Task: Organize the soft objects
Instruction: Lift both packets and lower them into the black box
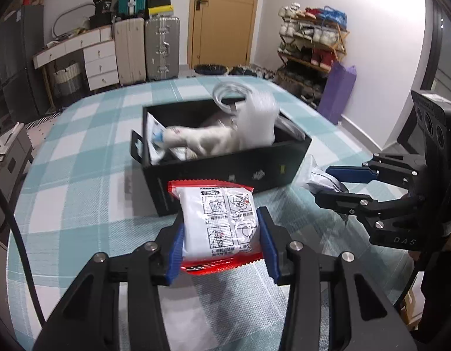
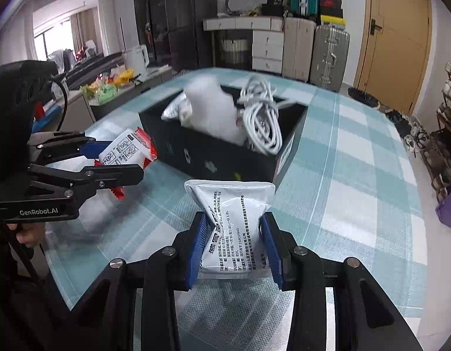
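**Both packets gripped and clear of the cloth, ready for the box**

The surface (image 1: 79, 158), a round top under a teal-and-white checked cloth, carries an open black rectangular box (image 1: 225, 169) toward its far edge. The box already holds a pale soft bundle (image 1: 213, 140), a coil of white cable (image 2: 262, 120) and some flat packets.

The step in hand looks like the carry: each tool has a soft packet and sits on the near side of the box, so the next move calls for bringing them over the near wall and letting go above whatever free space is left. Room inside looks tight, so the drop likely needs a gap beside the bundle.

The left tool (image 1: 222, 239) is clenched on a white plastic pouch with red crimped ends and printed instruction panels (image 1: 219, 222); the pouch stands out between the blue pads, reaching towards the box's near wall.

The right tool (image 2: 234, 248) is grasping a silvery-white foil sachet with black printed text (image 2: 234, 225), pinched at its middle so the sides crease, its top end pointing at the box's near corner.
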Action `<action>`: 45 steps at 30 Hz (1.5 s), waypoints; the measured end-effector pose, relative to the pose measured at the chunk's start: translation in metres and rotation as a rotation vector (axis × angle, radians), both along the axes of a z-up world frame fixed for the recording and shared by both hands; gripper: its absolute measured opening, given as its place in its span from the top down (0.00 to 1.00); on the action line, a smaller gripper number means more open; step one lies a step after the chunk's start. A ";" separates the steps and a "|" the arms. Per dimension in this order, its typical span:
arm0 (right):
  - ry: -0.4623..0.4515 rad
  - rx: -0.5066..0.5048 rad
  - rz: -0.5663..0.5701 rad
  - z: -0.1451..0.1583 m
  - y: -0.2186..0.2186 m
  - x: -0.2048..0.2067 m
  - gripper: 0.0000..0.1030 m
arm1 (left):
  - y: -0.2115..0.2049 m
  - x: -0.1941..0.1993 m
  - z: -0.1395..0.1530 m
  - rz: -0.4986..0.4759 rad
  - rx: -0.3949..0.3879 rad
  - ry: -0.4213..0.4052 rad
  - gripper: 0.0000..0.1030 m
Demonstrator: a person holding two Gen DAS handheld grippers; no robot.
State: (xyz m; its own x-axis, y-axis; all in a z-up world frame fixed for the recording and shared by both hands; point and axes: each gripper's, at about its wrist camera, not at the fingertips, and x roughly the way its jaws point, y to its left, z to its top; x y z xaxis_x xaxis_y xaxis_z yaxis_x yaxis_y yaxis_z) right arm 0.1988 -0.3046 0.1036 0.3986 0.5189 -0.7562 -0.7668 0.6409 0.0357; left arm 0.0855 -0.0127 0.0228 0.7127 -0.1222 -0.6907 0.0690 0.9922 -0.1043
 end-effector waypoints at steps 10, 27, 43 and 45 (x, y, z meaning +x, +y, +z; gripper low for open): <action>-0.062 0.074 -0.023 0.027 -0.006 -0.003 0.62 | 0.019 -0.002 0.020 0.041 -0.006 -0.064 0.57; -0.125 0.171 -0.093 0.067 -0.005 0.007 0.62 | 0.029 0.016 0.033 0.042 0.017 -0.104 0.57; -0.140 0.183 -0.085 0.079 0.026 0.024 0.62 | 0.041 0.046 0.034 0.055 0.006 -0.097 0.57; -0.141 0.183 -0.085 0.079 0.027 0.025 0.62 | 0.042 0.049 0.034 0.055 0.004 -0.095 0.57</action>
State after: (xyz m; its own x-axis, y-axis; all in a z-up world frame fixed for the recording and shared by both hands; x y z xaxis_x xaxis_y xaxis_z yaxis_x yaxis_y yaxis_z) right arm 0.2238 -0.2775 0.1828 0.5410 0.6026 -0.5867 -0.7163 0.6957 0.0540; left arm 0.1345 0.0292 0.0564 0.7807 -0.0784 -0.6199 0.0242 0.9951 -0.0954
